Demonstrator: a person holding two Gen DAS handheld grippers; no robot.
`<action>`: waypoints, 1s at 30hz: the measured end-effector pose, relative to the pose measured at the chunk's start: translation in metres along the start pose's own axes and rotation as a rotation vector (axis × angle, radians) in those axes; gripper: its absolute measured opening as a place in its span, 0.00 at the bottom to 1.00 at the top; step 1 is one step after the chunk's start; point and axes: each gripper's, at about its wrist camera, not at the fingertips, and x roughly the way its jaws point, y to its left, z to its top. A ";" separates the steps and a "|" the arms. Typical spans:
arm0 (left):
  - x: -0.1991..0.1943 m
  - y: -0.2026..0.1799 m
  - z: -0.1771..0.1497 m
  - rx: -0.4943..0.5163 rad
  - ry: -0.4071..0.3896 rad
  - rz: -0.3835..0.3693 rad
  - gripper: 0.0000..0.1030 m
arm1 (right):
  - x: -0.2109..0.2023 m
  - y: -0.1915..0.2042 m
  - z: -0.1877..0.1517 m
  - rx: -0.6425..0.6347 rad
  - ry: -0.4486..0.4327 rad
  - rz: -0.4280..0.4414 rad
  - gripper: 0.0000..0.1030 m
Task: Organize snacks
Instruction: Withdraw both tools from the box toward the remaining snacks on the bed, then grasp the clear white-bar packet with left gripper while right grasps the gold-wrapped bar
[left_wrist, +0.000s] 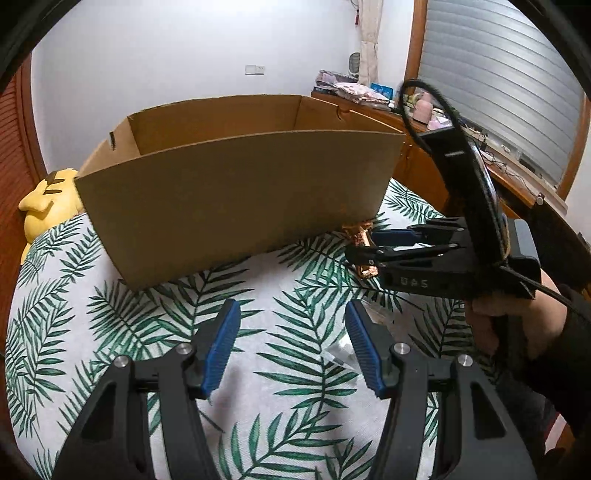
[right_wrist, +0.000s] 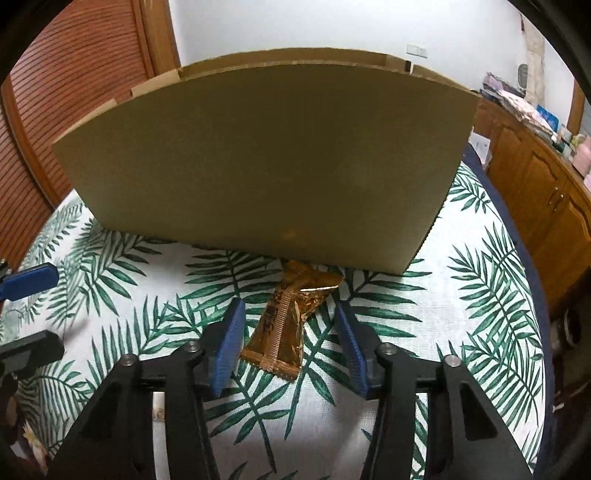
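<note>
The biggest thing here is the bedspread (right_wrist: 491, 295), white with green palm leaves all over it, covering pretty much the whole near area in both wrist views. Sitting on it toward the far side is an open cardboard box (left_wrist: 236, 192), plain brown, flaps up, its long wall facing the cameras. Can't see what's inside it from these angles.

Off to the far left, tucked behind the box's corner, there's a yellow plush toy (left_wrist: 48, 201). On the right side runs a wooden cabinet (right_wrist: 535, 184) with a bunch of clutter on top, too small to make out.

The right gripper (right_wrist: 290, 332) is angled down over a gold snack packet (right_wrist: 288, 325), which lies flat on the bedspread just in front of the box's near wall, far end almost touching the box. The packet sits between the blue pads (right_wrist: 229, 343), but there's a visible gap on both sides, so that claw isn't gripping anything yet.

The left gripper (left_wrist: 291, 343) hangs over bare bedspread to the left of the packet, jaws apart, nothing between them. A hand (left_wrist: 517, 328) shows at the right edge of the left wrist view, holding the other gripper.
</note>
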 end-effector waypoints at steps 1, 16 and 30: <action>0.002 -0.003 -0.001 0.006 0.005 -0.003 0.57 | 0.003 0.002 0.000 -0.004 0.006 -0.011 0.39; 0.031 -0.035 -0.004 0.094 0.095 -0.069 0.57 | -0.027 -0.018 -0.027 0.013 -0.033 0.045 0.19; 0.050 -0.046 -0.007 0.129 0.165 -0.051 0.57 | -0.076 -0.030 -0.062 0.066 -0.103 0.091 0.19</action>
